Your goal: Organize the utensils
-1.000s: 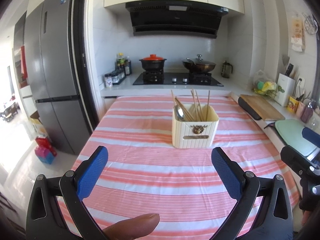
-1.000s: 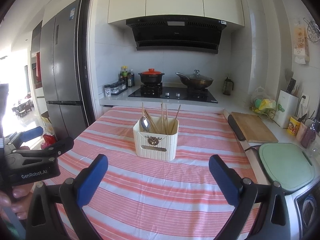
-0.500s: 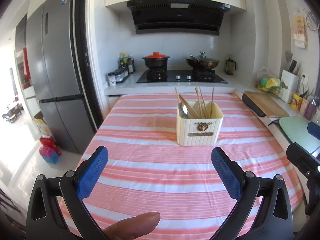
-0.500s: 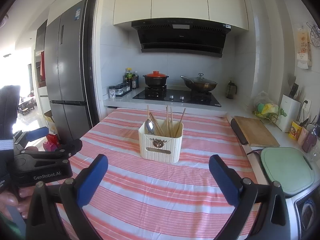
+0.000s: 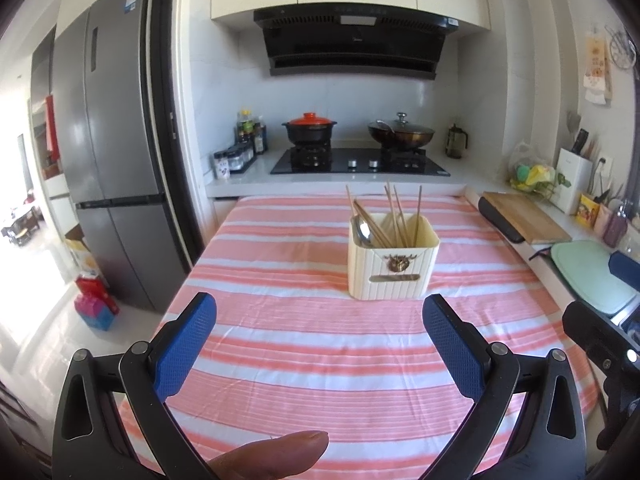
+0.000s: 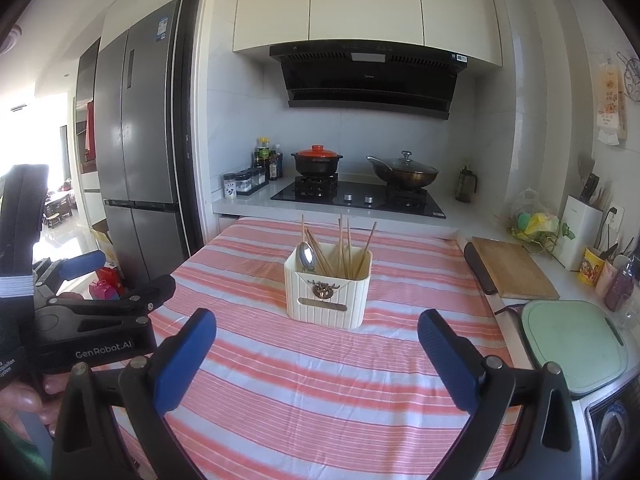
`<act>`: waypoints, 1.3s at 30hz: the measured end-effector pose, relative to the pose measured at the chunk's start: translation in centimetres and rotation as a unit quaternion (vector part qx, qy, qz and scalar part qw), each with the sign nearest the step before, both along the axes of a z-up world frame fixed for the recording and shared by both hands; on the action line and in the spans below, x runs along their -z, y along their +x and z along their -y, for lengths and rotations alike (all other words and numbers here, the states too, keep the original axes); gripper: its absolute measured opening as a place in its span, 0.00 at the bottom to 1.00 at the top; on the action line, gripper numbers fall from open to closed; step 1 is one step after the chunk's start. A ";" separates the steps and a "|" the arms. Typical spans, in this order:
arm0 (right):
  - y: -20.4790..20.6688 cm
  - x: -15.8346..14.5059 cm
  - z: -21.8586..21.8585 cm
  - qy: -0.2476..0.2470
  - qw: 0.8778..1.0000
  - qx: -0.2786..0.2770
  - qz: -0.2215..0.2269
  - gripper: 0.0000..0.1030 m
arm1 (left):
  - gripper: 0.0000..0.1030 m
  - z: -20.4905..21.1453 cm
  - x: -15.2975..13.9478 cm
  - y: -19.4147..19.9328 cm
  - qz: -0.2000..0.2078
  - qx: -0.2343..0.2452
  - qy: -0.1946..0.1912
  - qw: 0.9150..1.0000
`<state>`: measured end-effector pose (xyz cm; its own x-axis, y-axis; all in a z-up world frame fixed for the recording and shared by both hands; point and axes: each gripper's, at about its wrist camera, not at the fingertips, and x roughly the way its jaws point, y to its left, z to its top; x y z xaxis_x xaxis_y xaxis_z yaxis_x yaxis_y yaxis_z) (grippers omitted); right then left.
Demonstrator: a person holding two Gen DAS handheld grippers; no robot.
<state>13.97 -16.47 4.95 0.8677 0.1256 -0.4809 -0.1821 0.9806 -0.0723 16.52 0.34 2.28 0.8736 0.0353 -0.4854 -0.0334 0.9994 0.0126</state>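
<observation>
A cream ribbed utensil holder [image 5: 392, 268] stands upright on the pink striped tablecloth [image 5: 300, 344]. Several wooden chopsticks [image 5: 396, 216] and a metal spoon [image 5: 363, 231] stand in it. It also shows in the right wrist view [image 6: 328, 292], with the spoon [image 6: 307, 257] at its left side. My left gripper [image 5: 320, 312] is open and empty, well short of the holder. My right gripper [image 6: 318, 326] is open and empty, also short of it. The left gripper's body shows in the right wrist view [image 6: 92, 312].
Behind the table is a counter with a stove [image 5: 360, 162], a red-lidded pot [image 5: 310, 130] and a wok [image 5: 400, 132]. A wooden cutting board [image 5: 524, 218] and a green board [image 5: 588, 264] lie right. A fridge [image 5: 108, 168] stands left.
Both grippers have drawn back and risen a little, so the holder looks smaller and farther away. Both stay open and empty.
</observation>
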 end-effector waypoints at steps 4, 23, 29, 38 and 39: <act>0.1 0.0 0.1 0.002 1.000 0.000 -0.001 1.00 | 1.00 0.0 -0.1 -0.1 0.002 0.000 -0.001 1.000; 0.2 0.0 1.9 0.008 0.999 0.032 0.008 1.00 | 1.00 0.4 -0.2 0.0 0.003 0.000 0.007 1.000; 0.2 0.1 2.2 0.005 0.999 0.039 0.007 1.00 | 1.00 0.7 -0.1 0.1 0.000 0.001 0.010 1.000; 0.4 0.6 2.7 0.003 0.999 0.045 -0.001 1.00 | 1.00 0.7 0.0 -0.1 0.012 -0.006 0.007 1.000; 0.5 0.7 2.7 0.004 0.999 0.046 -0.002 1.00 | 1.00 0.7 0.0 -0.1 0.015 -0.007 0.012 1.000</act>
